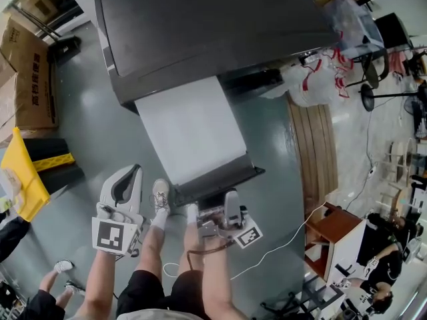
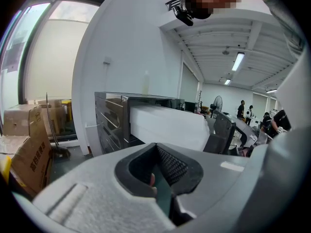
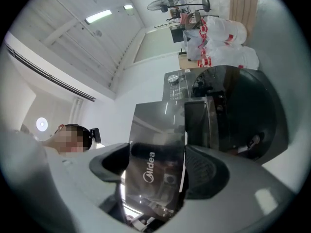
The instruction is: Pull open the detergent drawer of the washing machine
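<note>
The dark grey washing machine fills the top of the head view. Its long white detergent drawer stands pulled far out toward me, ending in a dark front panel. My right gripper is shut on that panel. In the right gripper view the glossy "Midea" panel sits clamped between the jaws of the right gripper. My left gripper hangs left of the drawer, apart from it, jaws together and empty. In the left gripper view, beyond the left gripper, the drawer shows from the side.
Cardboard boxes and a yellow object stand at the left. A wooden pallet, white bags and a wooden stool lie to the right. A white cable crosses the floor. My shoe is under the drawer's end.
</note>
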Demonstrator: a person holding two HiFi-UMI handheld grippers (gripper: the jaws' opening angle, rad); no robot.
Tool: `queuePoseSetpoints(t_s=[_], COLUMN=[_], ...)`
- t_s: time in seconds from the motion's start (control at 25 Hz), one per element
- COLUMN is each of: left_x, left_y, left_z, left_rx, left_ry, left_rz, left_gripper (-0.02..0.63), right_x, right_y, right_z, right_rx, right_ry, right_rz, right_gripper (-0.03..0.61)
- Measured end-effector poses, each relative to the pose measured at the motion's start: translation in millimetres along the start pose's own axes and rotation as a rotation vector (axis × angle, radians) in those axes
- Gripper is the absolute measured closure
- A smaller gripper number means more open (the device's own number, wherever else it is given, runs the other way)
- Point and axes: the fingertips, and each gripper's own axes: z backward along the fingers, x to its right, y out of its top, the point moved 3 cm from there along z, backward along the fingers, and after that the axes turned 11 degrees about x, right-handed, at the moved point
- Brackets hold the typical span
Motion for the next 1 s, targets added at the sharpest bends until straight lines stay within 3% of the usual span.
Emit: queuePoseSetpoints(t_s=[0.28, 0.44, 0.72, 1.0], left_x=[11, 21, 31, 45], left_y=[-1, 5, 50, 137], left_z=[-8, -10, -15, -24], left_rx=[-0.004, 0.002, 0.046, 0.153], left_ry=[-0.024, -0.044, -0.047, -0.070], left_rz=[-0.007, -0.010, -0.003, -0.038], left_gripper=[0.603, 0.603, 0.603, 0.603], right_x=[3, -4, -49, -135], right_y=[21, 35, 59, 60], right_z=[17, 23, 13, -51], right_rx=[0.001, -0.008, -0.131, -0.185], right_ry=[-0.025, -0.059, -0.136, -0.080], right_rz=[0.032, 0.105, 0.468, 0.762], right_gripper=[0.229, 0.229, 0.229, 0.229])
